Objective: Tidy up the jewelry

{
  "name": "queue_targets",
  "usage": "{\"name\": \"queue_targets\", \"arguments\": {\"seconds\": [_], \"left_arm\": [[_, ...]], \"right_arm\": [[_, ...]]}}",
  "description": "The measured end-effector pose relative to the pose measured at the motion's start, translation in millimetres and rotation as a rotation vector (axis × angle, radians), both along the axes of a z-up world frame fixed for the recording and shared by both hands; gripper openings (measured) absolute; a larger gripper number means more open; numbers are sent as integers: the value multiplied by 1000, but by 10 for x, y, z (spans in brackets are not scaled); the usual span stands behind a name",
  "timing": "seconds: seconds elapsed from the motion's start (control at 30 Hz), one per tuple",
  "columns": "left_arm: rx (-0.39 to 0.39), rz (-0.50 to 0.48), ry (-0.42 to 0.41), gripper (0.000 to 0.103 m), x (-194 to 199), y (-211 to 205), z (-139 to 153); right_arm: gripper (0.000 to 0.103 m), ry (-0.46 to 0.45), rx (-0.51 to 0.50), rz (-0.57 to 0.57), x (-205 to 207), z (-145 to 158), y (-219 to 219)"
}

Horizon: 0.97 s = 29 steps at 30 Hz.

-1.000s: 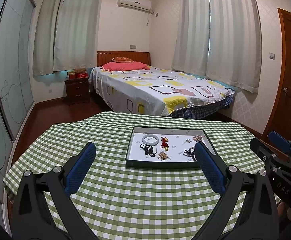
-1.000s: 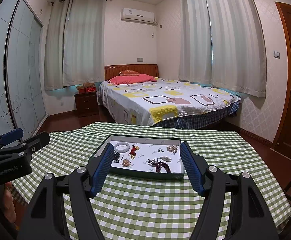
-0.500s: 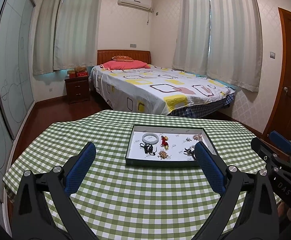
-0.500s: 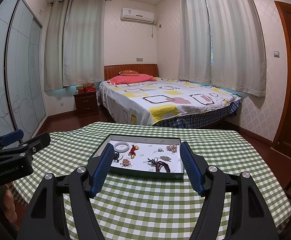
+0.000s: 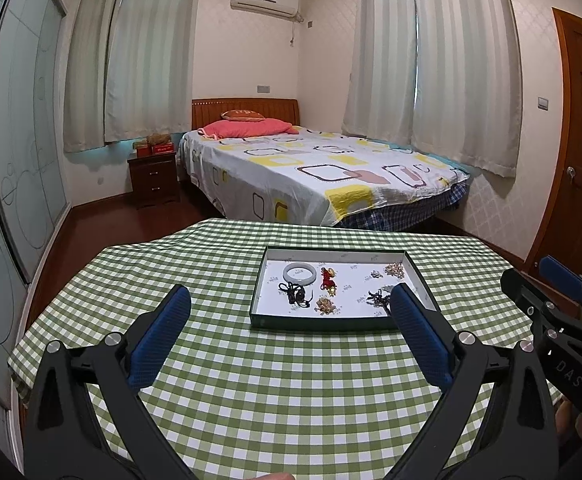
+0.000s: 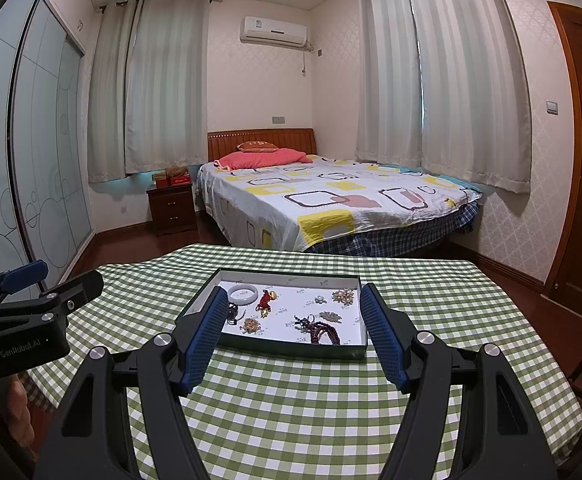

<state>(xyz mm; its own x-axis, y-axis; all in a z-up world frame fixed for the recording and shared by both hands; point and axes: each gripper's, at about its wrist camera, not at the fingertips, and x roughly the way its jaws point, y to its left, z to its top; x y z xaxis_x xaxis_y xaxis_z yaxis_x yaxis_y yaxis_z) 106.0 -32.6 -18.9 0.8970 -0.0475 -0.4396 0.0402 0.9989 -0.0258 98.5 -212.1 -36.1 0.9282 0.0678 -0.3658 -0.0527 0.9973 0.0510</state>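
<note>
Both of your grippers are spread wide with nothing between the blue pads: the left gripper (image 5: 287, 308) hangs over the checked table (image 5: 275, 380) short of the tray's near-left corner, and the right gripper (image 6: 293, 308) hangs just in front of the tray's near edge, its pads framing the tray.

All the jewelry you can see lies inside the shallow dark-rimmed tray (image 6: 291, 350), which sits toward the far middle of the table. A pale bangle (image 6: 242, 293) rests by the far-left corner, a red charm (image 6: 265, 301) just right of it, and a black cord (image 5: 294, 293) with a small gold cluster (image 6: 251, 325) toward the near-left. A dark red bead string (image 6: 323, 330) lies at the near edge around the middle, and a gold brooch (image 6: 343, 295) sits near the far-right corner with smaller pieces close by, too small to name.

Nothing lies out on the cloth. The pieces are apart from one another but in no clear rows or groups. That fits two readings: jewelry gathered into the tray and the job close to done, or a loose tray whose pieces are yet to be sorted. The pictures do not settle which.
</note>
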Motion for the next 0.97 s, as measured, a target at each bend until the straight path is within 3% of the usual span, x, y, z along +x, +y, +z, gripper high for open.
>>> {"name": "queue_targets", "arguments": {"seconds": [0.43, 0.67, 0.9, 0.97], "left_arm": [[-24, -28, 10, 99, 17, 7, -42], [-20, 6, 6, 99, 74, 60, -72], [-12, 39, 84, 99, 396, 181, -312], [-5, 63, 124, 99, 555, 249, -440]], "right_arm": [[67, 7, 3, -5, -2, -26, -28], [67, 16, 4, -7, 38, -77, -24], [67, 56, 8, -20, 210, -240, -90], [73, 81, 20, -34, 342, -343, -177]]}}
